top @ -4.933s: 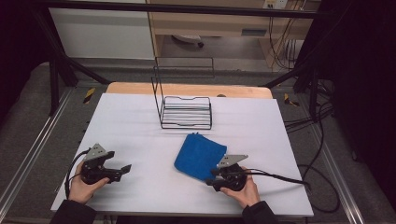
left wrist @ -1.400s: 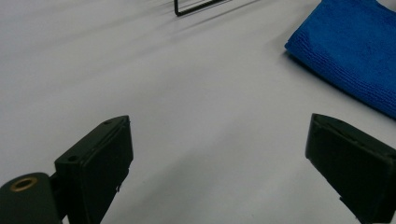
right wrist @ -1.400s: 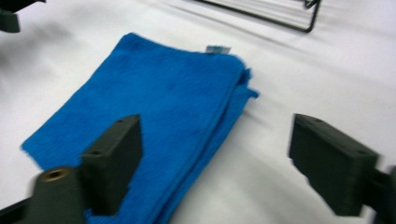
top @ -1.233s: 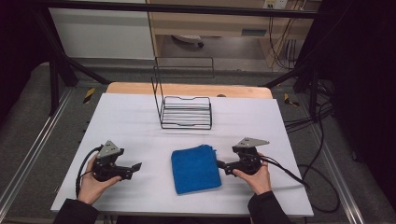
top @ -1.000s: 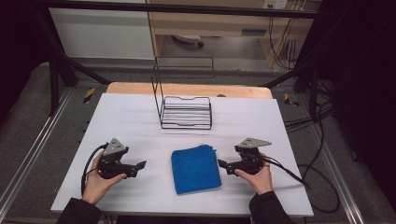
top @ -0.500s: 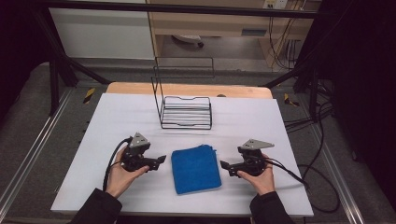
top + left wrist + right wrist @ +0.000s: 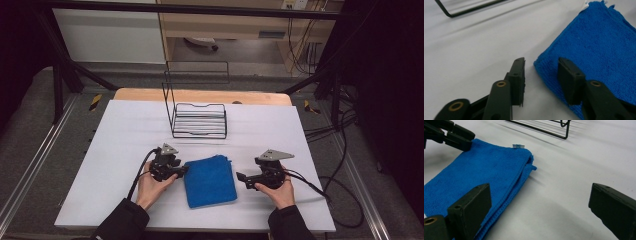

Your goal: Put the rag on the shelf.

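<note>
A folded blue cloth lies flat on the white table, between my two grippers. My left gripper is at the cloth's left edge. In the left gripper view its jaws have just been closing around the cloth's near corner. A gap still shows between the left pad and the fabric. My right gripper rests just right of the cloth, jaws wide open on bare table, with the cloth beside its left pad.
A black wire rack stands behind the cloth at the middle back of the table. Its wires cross the top of both gripper views. Cables trail off the table's right side.
My left gripper has slid right across the table to the cloth's left edge, and its jaws have narrowed. The right gripper and the cloth have stayed put over the last second.
</note>
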`<state>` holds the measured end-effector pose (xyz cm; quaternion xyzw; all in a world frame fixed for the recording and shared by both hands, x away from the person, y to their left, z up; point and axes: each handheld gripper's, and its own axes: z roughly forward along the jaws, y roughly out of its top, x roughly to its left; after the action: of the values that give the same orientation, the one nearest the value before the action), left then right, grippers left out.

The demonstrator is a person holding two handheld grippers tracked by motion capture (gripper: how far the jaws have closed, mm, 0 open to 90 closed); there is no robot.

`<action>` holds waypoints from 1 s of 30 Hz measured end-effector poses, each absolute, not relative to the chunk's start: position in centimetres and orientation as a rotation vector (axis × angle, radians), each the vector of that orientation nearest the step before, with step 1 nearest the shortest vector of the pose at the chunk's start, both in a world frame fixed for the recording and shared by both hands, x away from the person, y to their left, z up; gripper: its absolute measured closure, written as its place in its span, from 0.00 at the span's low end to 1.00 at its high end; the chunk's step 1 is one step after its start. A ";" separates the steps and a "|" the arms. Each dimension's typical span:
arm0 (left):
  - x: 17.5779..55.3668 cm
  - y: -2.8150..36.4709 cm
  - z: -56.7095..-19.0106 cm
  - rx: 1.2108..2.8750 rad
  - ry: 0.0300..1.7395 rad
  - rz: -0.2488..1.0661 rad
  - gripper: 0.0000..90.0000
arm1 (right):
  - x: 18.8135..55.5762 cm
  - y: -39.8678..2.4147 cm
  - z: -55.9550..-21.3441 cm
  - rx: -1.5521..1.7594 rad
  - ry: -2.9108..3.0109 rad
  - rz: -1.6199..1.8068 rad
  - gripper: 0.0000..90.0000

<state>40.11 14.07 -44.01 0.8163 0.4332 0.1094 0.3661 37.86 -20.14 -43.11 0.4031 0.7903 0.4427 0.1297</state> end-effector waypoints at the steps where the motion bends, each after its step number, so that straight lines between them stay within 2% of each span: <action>1: 40.1 13.9 -44.2 2.097 1.116 0.277 0.68 | 37.9 -20.1 -43.1 1.169 2.297 1.290 0.06; 8: 40.2 13.6 -44.6 2.090 1.130 0.259 0.80 | 38.3 -19.9 -43.2 1.189 2.285 1.303 0.07; 21: 39.9 13.3 -44.9 2.072 1.140 0.242 0.92 | 40.2 -18.1 -42.4 1.169 2.292 1.306 0.04; 25: 39.8 13.3 -44.9 2.077 1.130 0.253 0.93 | 41.1 -17.2 -42.3 1.160 2.304 1.298 0.08; 30: 39.8 13.4 -45.0 2.077 1.122 0.250 0.93 | 42.5 -16.4 -43.0 1.196 2.319 1.309 0.20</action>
<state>39.84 13.36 -45.00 0.8112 0.4384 0.0975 0.3746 42.45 -16.41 -43.01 0.4072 0.7895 0.4455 0.1110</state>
